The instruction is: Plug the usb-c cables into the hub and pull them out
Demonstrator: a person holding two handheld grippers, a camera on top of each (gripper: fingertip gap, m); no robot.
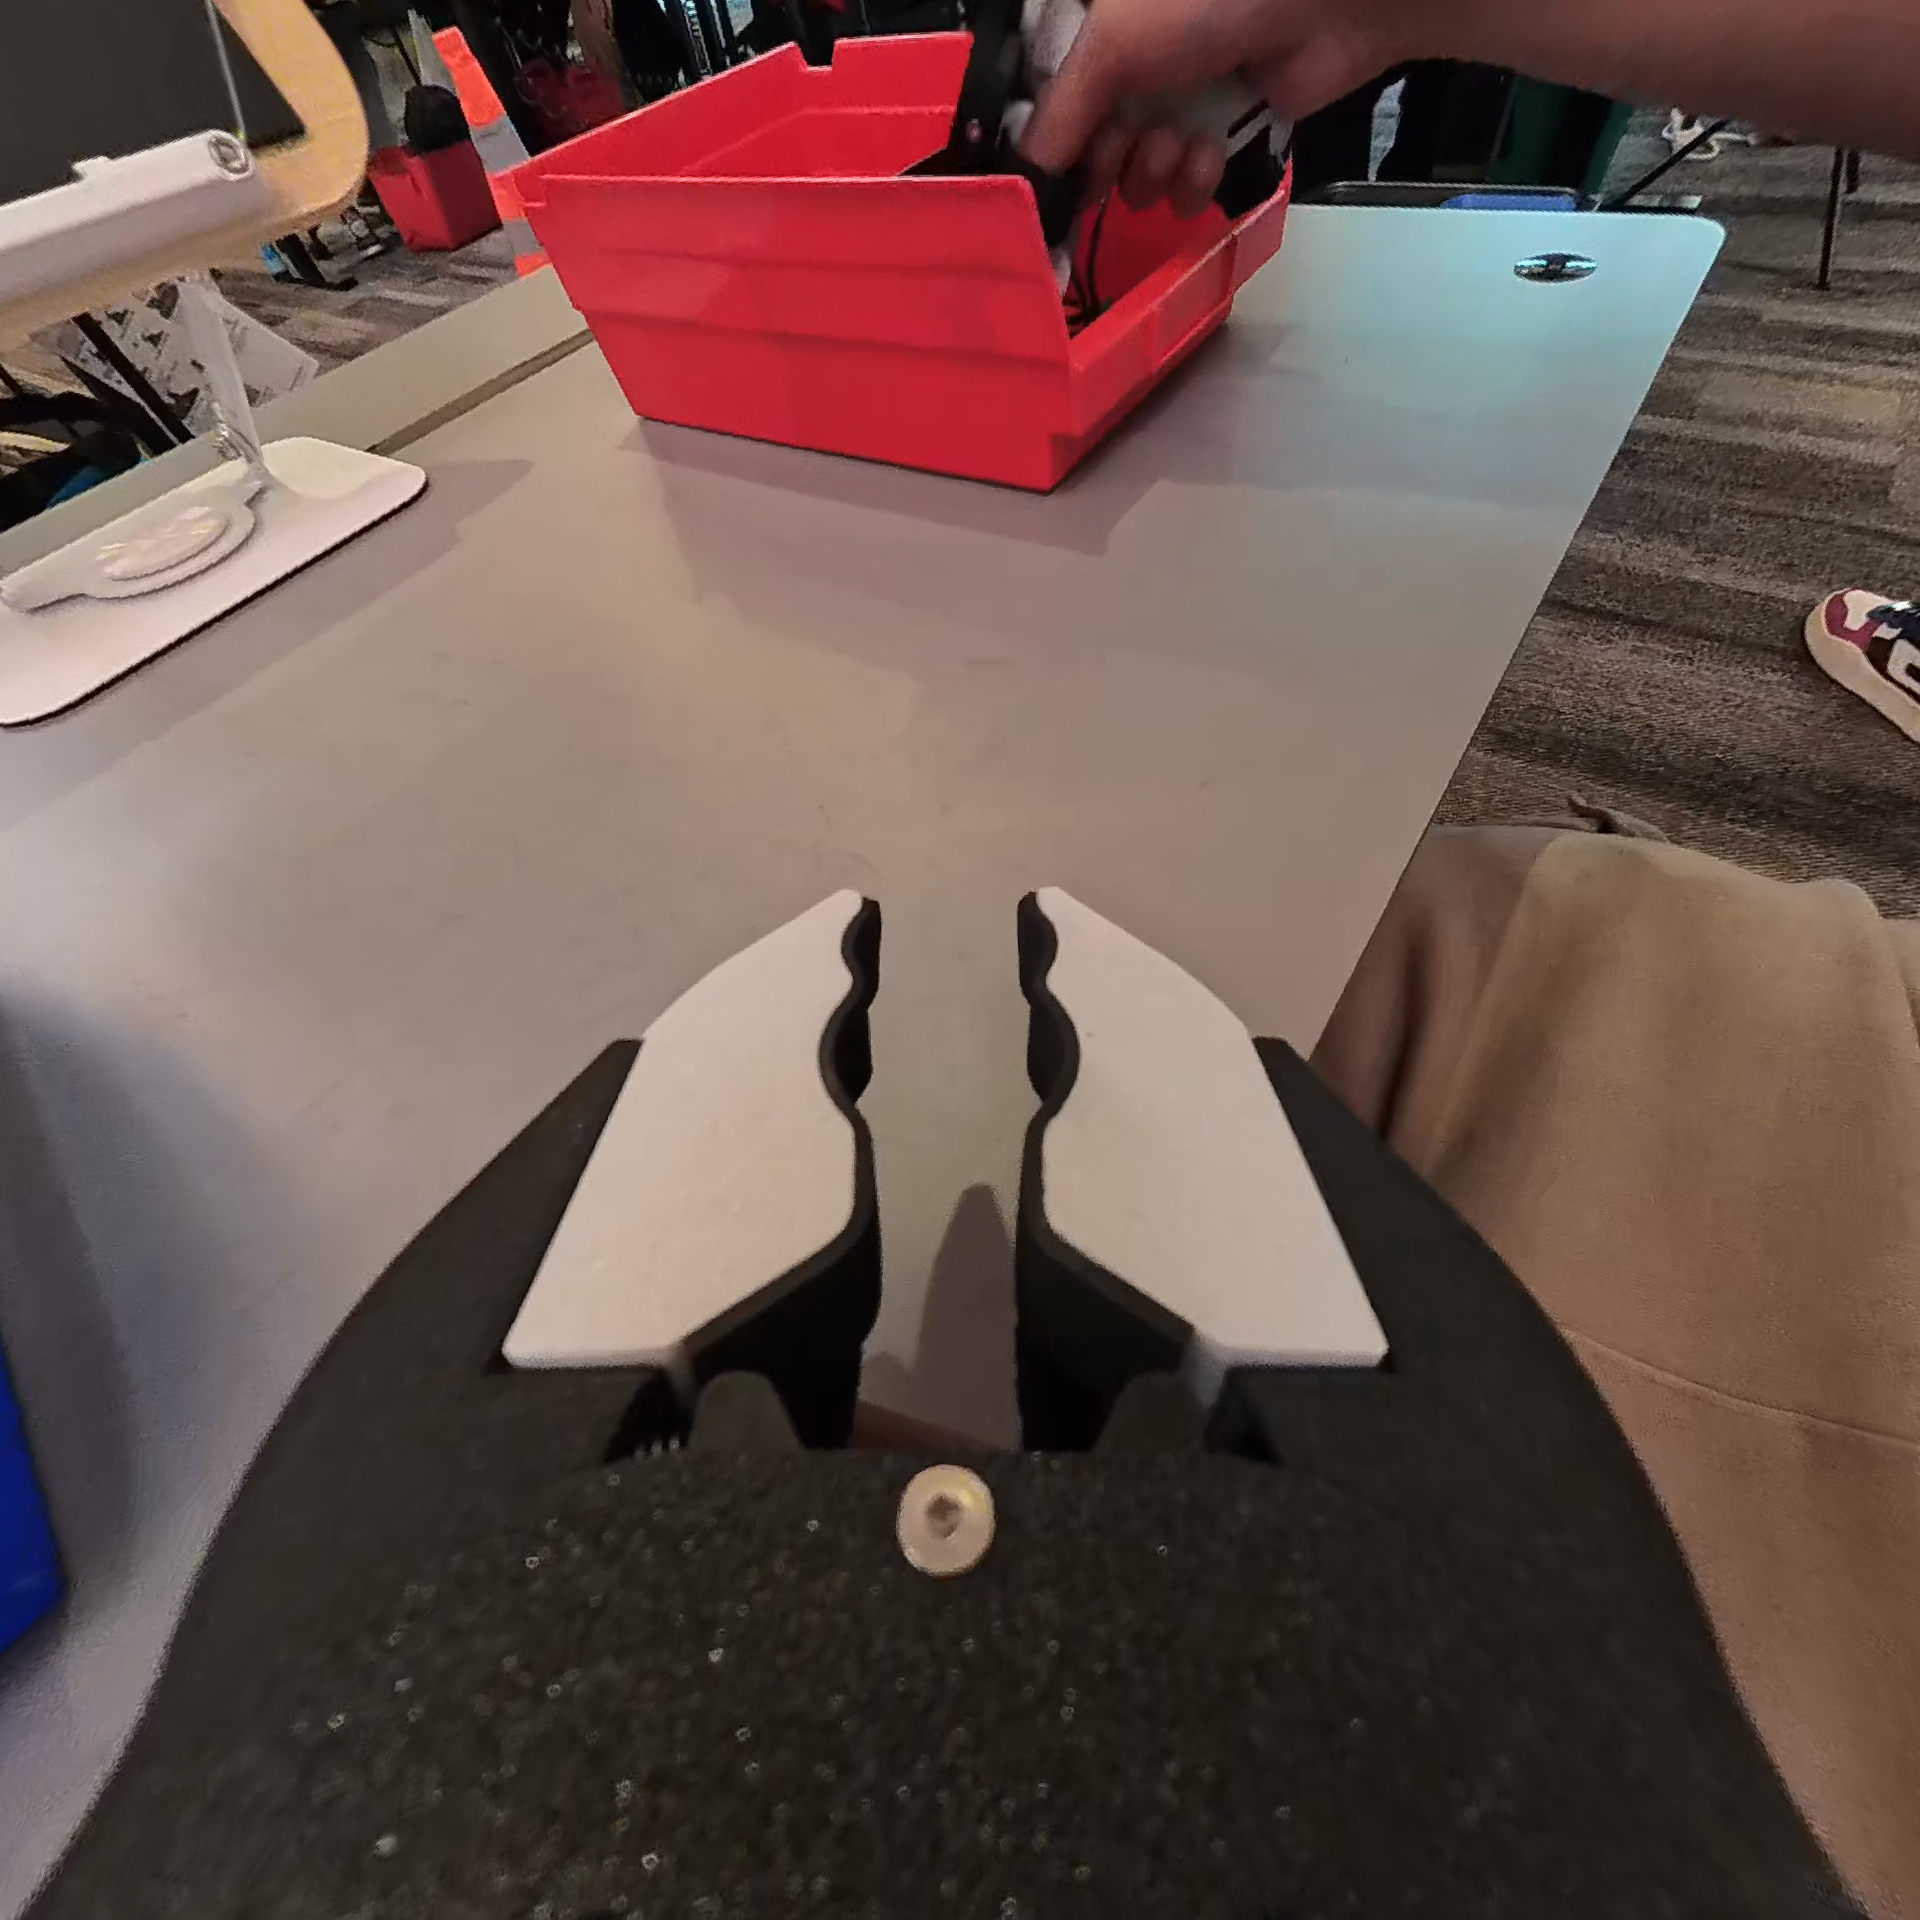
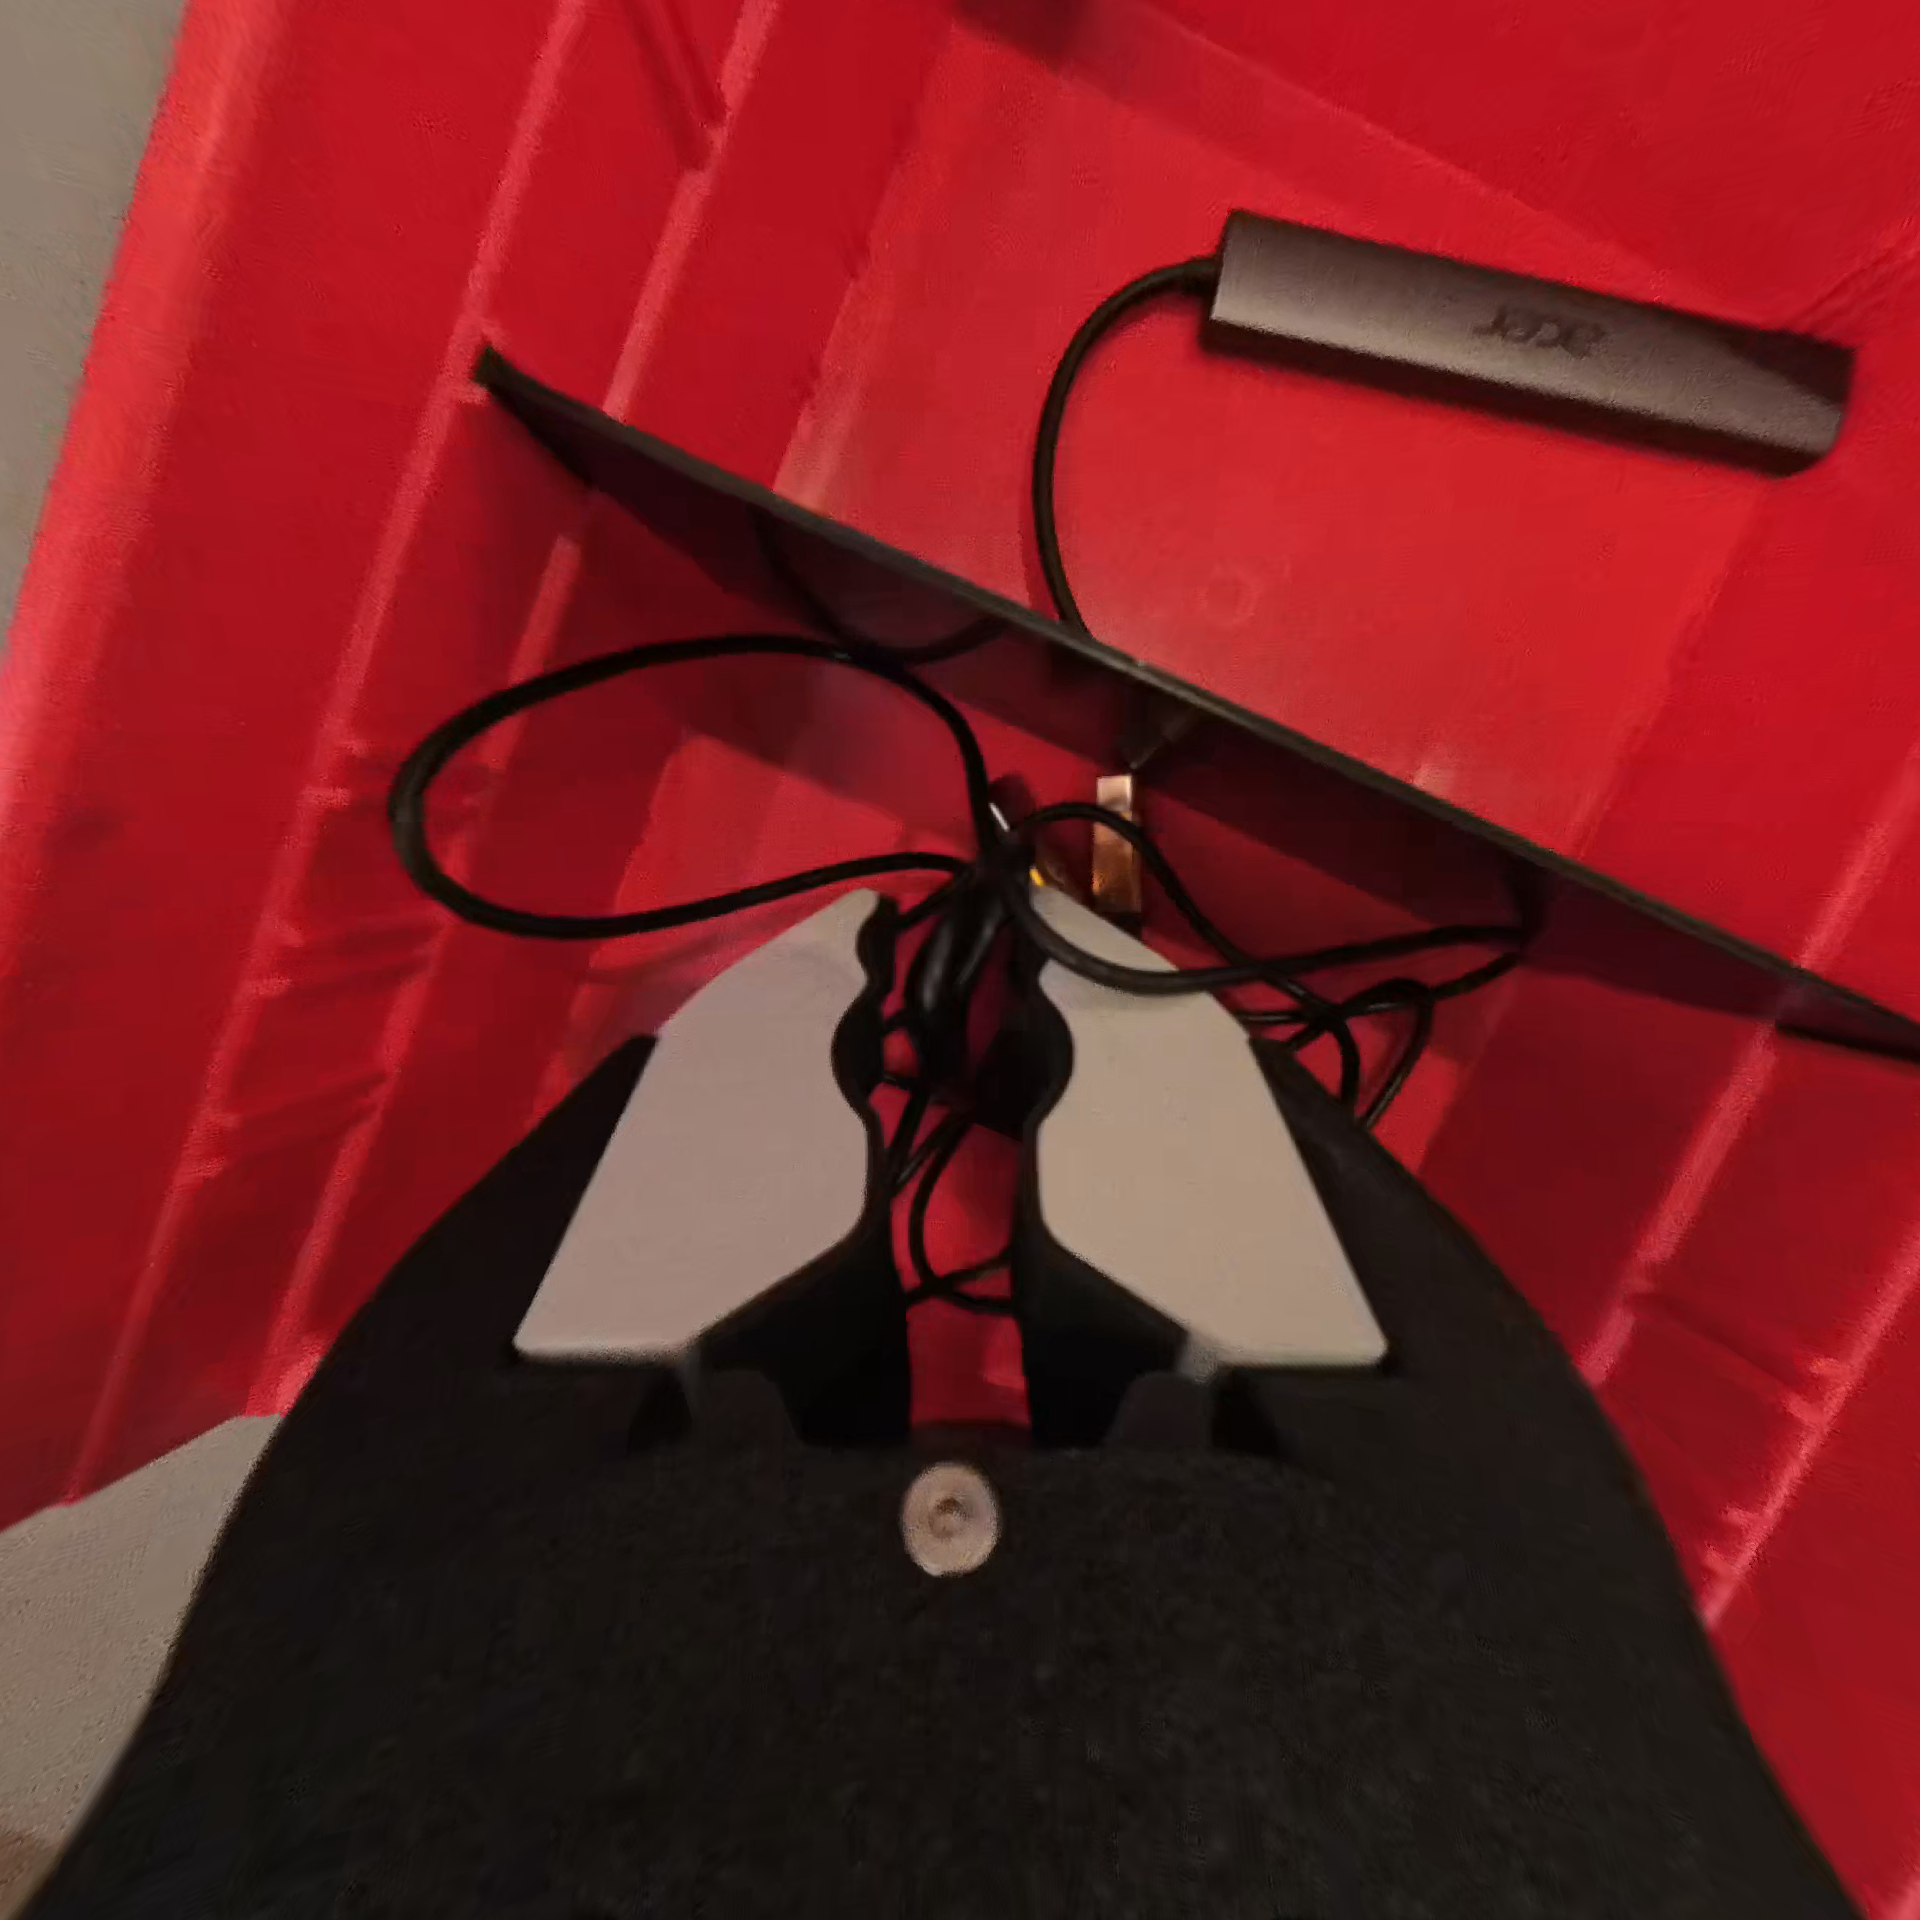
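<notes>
We see the grey table [image 1: 727, 727] carrying the red bin [image 1: 831, 343]. Inside, beyond a black divider [image 2: 1039, 634], lies the hub [image 2: 1527, 343]. The left gripper [image 1: 948, 914] rests released, empty. The right gripper [image 2: 951, 935] straddles the tangled cables [image 2: 644, 914], fingers parted.

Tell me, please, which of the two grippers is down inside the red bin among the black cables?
The right gripper: its open fingers straddle the tangled black cables in the red bin. The left gripper hovers open over bare table.
</notes>
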